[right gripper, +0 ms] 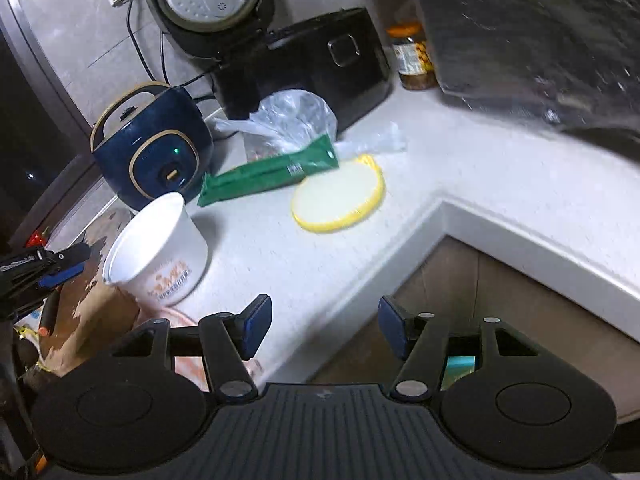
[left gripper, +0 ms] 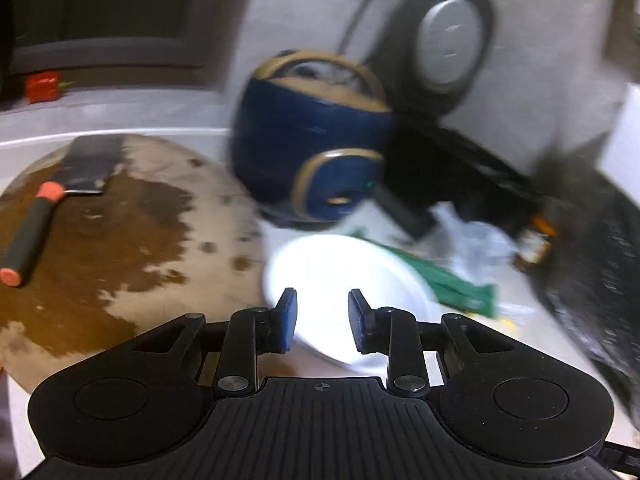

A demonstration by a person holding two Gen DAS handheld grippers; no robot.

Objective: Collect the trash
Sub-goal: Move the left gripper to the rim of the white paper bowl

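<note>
Both of your jaw pairs stand parted with nothing between the pads. Your left gripper hangs above the rim of the white paper tub, its blue pads clear of it; your right gripper hovers over the near edge of the white counter, pads set wider apart and empty.

From your right wrist view, the trash lies spread on the counter. The white paper tub leans tilted at the left, resting against the edge of the round wooden chopping board. Just beyond it lies the green wrapper, one end touching the yellow-rimmed lid, which lies flat near the middle. Behind the wrapper sits a crumpled clear plastic bag, and a smaller scrap of clear plastic lies just right of it.

Farther back stand the blue rice cooker, a black appliance and a jar with an orange lid. From your left wrist view, a cleaver with an orange-tipped handle rests on the chopping board, well left of the tub. That view is blurred.
</note>
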